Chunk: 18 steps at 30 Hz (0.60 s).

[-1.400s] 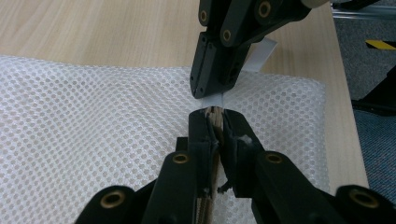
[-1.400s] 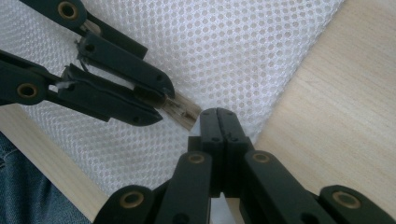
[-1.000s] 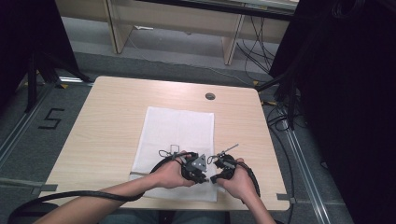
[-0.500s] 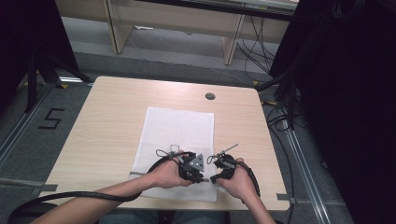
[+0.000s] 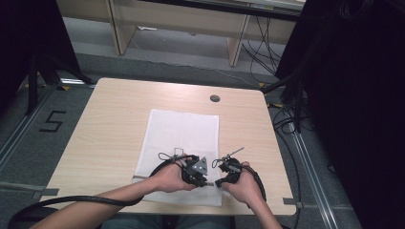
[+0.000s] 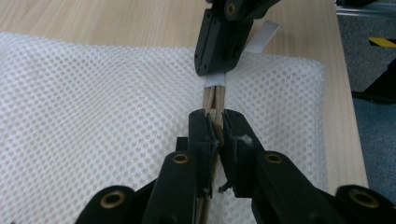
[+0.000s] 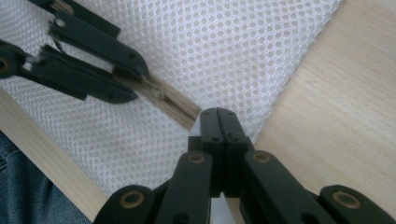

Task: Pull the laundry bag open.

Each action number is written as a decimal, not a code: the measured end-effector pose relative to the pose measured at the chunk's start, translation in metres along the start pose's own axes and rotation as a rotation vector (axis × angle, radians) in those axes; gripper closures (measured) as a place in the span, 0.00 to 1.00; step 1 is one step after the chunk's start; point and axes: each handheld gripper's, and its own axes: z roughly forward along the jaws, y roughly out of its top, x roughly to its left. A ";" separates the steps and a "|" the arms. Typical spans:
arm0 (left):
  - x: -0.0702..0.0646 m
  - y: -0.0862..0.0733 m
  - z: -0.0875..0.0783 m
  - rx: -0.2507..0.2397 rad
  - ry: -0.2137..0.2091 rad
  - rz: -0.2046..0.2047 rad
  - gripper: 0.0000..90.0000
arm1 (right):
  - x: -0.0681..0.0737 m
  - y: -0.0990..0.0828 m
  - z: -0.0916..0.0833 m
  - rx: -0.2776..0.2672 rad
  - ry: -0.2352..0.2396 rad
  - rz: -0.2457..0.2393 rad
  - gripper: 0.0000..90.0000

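Observation:
A pair of thin wooden sticks (image 6: 214, 100) lies level over a white mesh mat (image 5: 181, 129) near the table's front edge. My left gripper (image 6: 215, 123) is shut on the sticks close to their end. A white paper strip (image 6: 215, 80) sits at the tip of the sticks and runs through the shut jaws of my right gripper (image 6: 215, 70). In the right gripper view, my right gripper (image 7: 218, 112) is shut just beside the end of the wooden sticks (image 7: 173, 105), with the left gripper (image 7: 140, 77) clamped farther along them. From above, the left gripper (image 5: 195, 170) and right gripper (image 5: 225, 171) face each other.
The wooden table (image 5: 114, 119) has a round cable hole (image 5: 215, 98) at the back. Cables trail from both grippers off the front edge. Dark stands and wires flank the table on the floor.

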 end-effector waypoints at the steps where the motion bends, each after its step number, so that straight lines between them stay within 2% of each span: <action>1: 0.000 -0.001 -0.001 -0.003 -0.001 -0.012 0.91 | 0.000 0.000 0.000 0.001 0.000 -0.001 1.00; 2: 0.000 -0.002 -0.002 -0.005 -0.005 -0.016 0.91 | 0.000 0.000 0.000 0.000 0.001 -0.004 1.00; 4: -0.001 -0.002 -0.001 -0.005 0.002 -0.005 0.91 | 0.002 0.000 -0.001 0.008 0.004 0.024 1.00; 6: -0.001 -0.001 -0.002 -0.005 0.008 0.003 0.91 | 0.000 0.000 0.000 0.000 -0.001 0.000 1.00; 12: -0.001 -0.001 -0.002 -0.006 0.009 0.002 0.91 | 0.000 0.000 0.000 0.000 -0.001 -0.003 1.00; 14: -0.001 -0.001 -0.002 -0.007 0.007 0.000 0.91 | 0.002 0.000 -0.001 0.005 0.006 0.026 1.00; 16: -0.001 -0.001 -0.002 -0.006 0.008 0.000 0.91 | 0.002 0.000 -0.001 0.006 0.004 0.022 1.00; 18: -0.001 -0.001 -0.002 -0.006 0.008 -0.001 0.91 | 0.000 0.000 0.000 0.000 -0.001 -0.004 1.00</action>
